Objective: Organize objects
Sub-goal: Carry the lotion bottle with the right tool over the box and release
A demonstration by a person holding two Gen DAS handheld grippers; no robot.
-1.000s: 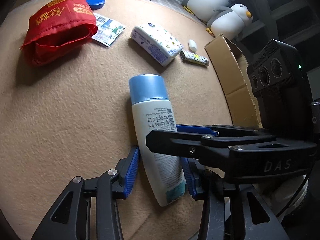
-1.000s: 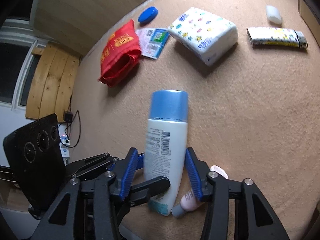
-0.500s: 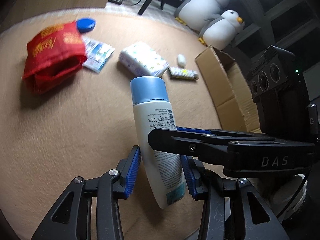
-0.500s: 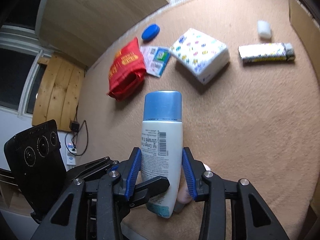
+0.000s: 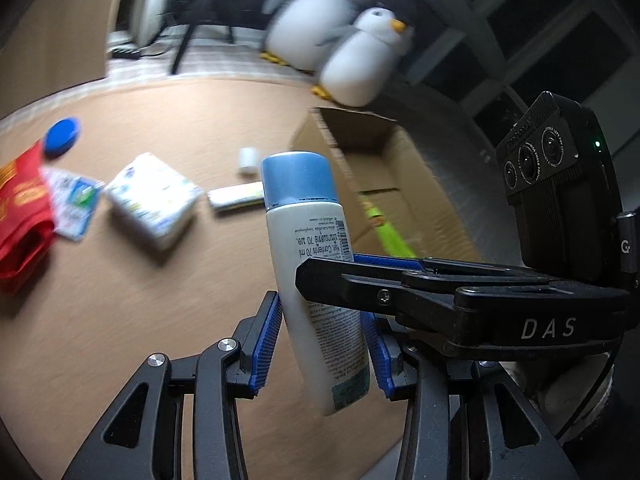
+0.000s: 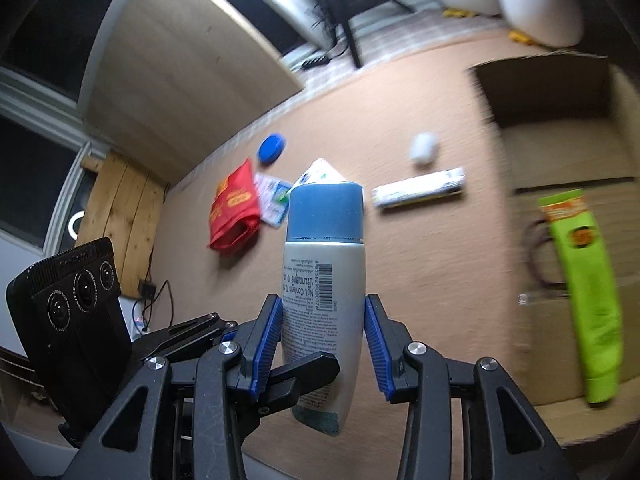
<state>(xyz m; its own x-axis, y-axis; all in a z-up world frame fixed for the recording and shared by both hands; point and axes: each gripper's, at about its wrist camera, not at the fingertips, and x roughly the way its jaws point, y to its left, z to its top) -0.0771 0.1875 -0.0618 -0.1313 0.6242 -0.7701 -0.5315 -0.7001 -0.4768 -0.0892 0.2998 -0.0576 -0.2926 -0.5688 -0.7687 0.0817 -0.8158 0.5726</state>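
I see both my grippers, left and right, clamping one blue-capped bottle above the tan mat. Only my right view shows the green tube fully inside the cardboard box.

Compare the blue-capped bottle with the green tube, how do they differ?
The bottle is white with a blue cap; the tube is bright green with an orange label. The bottle is held in the air between both grippers, left gripper and right gripper, while the tube lies flat inside the cardboard box. The bottle looks stout and rounded, the tube slim and flattened. Both look like toiletry containers.
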